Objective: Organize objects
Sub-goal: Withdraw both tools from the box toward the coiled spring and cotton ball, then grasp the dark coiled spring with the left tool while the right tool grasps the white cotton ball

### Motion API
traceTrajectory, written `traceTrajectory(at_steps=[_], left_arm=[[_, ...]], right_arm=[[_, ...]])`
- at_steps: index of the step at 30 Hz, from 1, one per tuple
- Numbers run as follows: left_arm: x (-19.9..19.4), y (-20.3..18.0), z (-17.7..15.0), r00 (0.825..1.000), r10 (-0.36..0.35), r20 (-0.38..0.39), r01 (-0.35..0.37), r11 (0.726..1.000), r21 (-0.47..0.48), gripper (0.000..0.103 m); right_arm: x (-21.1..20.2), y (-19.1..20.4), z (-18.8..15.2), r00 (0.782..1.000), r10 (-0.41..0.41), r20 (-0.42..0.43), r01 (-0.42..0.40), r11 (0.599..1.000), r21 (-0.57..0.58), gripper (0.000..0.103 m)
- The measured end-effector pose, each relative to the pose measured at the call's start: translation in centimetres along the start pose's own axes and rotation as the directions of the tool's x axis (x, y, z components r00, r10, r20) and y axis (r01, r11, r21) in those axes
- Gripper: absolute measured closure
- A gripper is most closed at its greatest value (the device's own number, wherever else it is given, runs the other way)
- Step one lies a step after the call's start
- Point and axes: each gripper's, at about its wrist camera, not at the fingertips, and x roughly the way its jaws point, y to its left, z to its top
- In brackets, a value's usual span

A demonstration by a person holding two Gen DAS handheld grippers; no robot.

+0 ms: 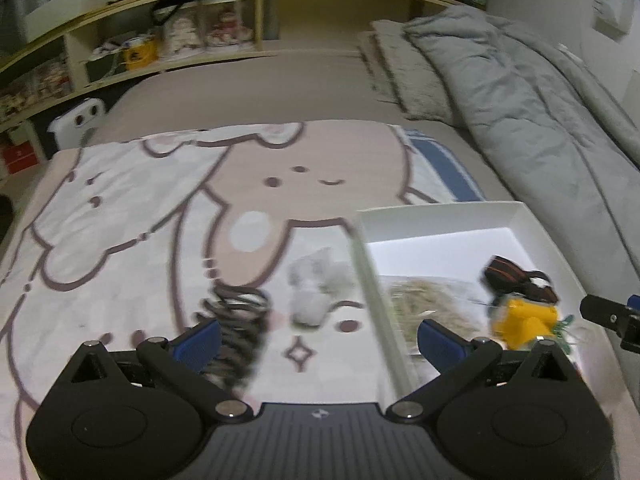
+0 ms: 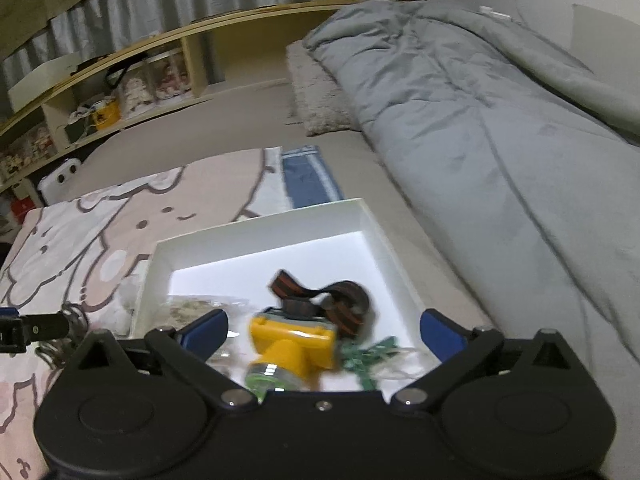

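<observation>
- Our left tool (image 1: 318, 338) hangs released above the cartoon-print blanket (image 1: 132, 216) on the bed, its blue fingers spread wide with nothing between them.
- Ahead of it, a dark coiled cable (image 1: 236, 320) lies on the blanket just beside the left finger, and a pale fluffy item (image 1: 316, 288), too blurred to name, lies near the box's left wall.
- Our right tool (image 2: 323, 332) is released too, fingers wide apart over the near end of the white box (image 2: 260, 220).
- In the box, a yellow headlamp (image 2: 292, 346) with a dark red-striped strap (image 2: 344, 300) sits between the fingers; we cannot tell whether either one touches it.
- A green string of small parts (image 2: 368, 356) lies just right of the headlamp, a clear bag of tan material (image 1: 424, 304) to its left.
- A grey duvet (image 2: 480, 100) lies well right of the box.
</observation>
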Motion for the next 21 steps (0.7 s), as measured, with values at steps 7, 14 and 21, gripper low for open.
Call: traceTrajectory(at_steps=[7, 14, 21], left_arm=[[0.0, 4.8, -0.8, 0.999, 0.053, 0.001, -0.053, 0.997, -0.061, 0.0], [0.0, 8.5, -1.9, 0.997, 0.076, 0.01, -0.074, 0.991, -0.111, 0.0], [1.0, 10.2, -2.7, 0.998, 0.052, 0.028, -0.048, 0.991, -0.128, 0.0]], right_arm=[[1.1, 4.5, -0.7, 0.997, 0.071, 0.002, -0.071, 0.995, -0.077, 0.0], [1.3, 8.6, -1.9, 0.986, 0.162, 0.025, -0.157, 0.976, -0.151, 0.0], [1.9, 12.6, -4.0, 0.975, 0.212, 0.074, -0.185, 0.947, -0.263, 0.0]])
